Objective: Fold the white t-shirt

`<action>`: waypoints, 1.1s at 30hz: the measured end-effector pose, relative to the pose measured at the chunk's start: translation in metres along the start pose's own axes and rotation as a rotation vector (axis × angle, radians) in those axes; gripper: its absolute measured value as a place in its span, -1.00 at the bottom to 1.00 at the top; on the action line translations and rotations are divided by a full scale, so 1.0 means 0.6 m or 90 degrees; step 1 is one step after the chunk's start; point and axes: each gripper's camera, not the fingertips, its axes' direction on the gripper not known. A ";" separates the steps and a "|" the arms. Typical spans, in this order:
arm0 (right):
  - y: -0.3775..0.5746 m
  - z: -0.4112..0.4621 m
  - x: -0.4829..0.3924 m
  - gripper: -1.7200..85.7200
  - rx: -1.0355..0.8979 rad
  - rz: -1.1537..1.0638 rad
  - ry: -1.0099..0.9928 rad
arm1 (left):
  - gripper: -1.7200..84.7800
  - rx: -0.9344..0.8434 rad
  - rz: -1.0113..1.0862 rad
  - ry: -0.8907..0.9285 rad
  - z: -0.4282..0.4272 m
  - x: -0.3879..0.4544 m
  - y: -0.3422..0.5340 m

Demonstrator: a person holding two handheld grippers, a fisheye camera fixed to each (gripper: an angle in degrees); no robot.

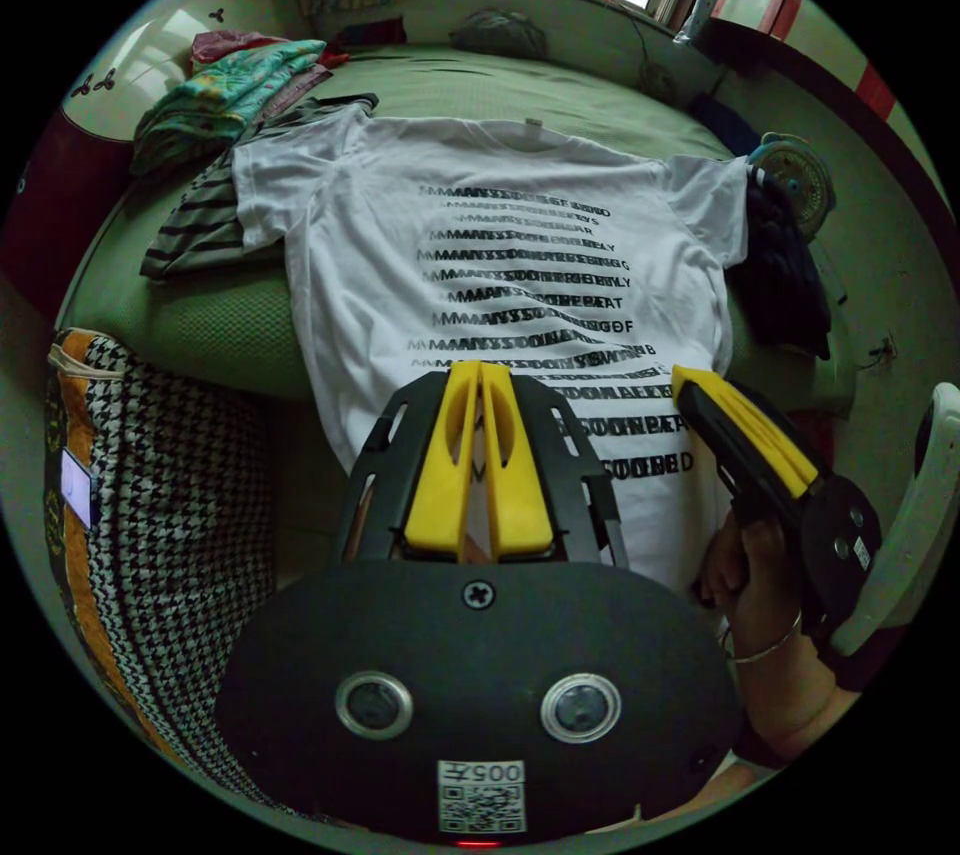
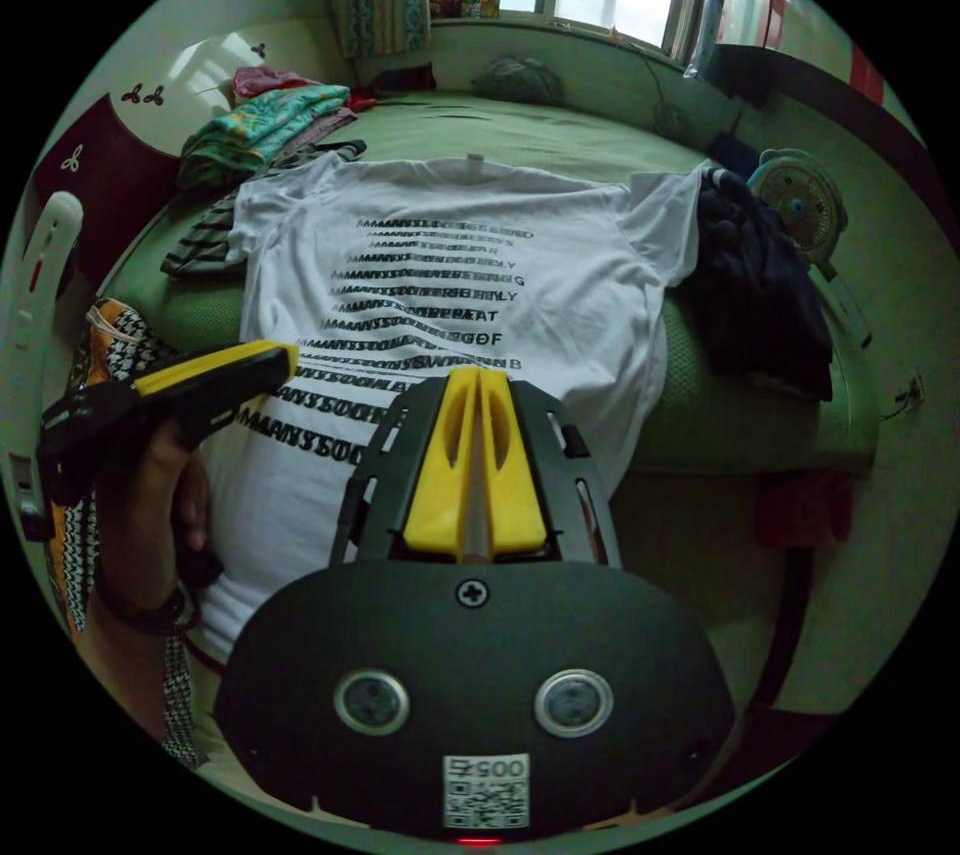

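Green bed [image 1: 560,100], wide, running back to a windowed wall. White t-shirt [image 1: 520,295] spread flat across it, print side up, collar toward the window, hem hanging over the near edge. Same t-shirt in the right gripper view [image 2: 560,295], both sleeves out to the sides. Houndstooth cushion [image 1: 170,535] at the bed's near corner. Dark garment [image 2: 755,295] heaped by one sleeve, just beside a small fan [image 2: 805,200]. Striped garment [image 1: 200,225] under the other sleeve, with a folded teal pile [image 1: 235,95] behind it. Left gripper [image 1: 480,375] low over the hem, yellow jaws drawn together with a thin slit between them; whether cloth is caught there cannot be told. Same left gripper in the right gripper view [image 2: 285,355], carried by a hand [image 2: 150,505], tip against the printed lower part of the t-shirt. Right gripper [image 2: 478,380] likewise with jaws close together over the hem, grip on cloth unclear. Same right gripper seen from the left gripper view [image 1: 690,385], jaws together, held by a hand [image 1: 760,585] wearing a thin bangle [image 1: 765,650].
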 end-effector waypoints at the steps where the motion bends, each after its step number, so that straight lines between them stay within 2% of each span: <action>1: 0.000 0.000 0.000 -0.98 0.000 0.000 0.000 | -0.97 0.000 0.000 0.000 0.000 0.000 0.000; 33: -0.008 0.012 0.015 -0.98 0.002 0.004 -0.006 | -0.97 0.002 -0.001 0.004 -0.002 -0.012 -0.014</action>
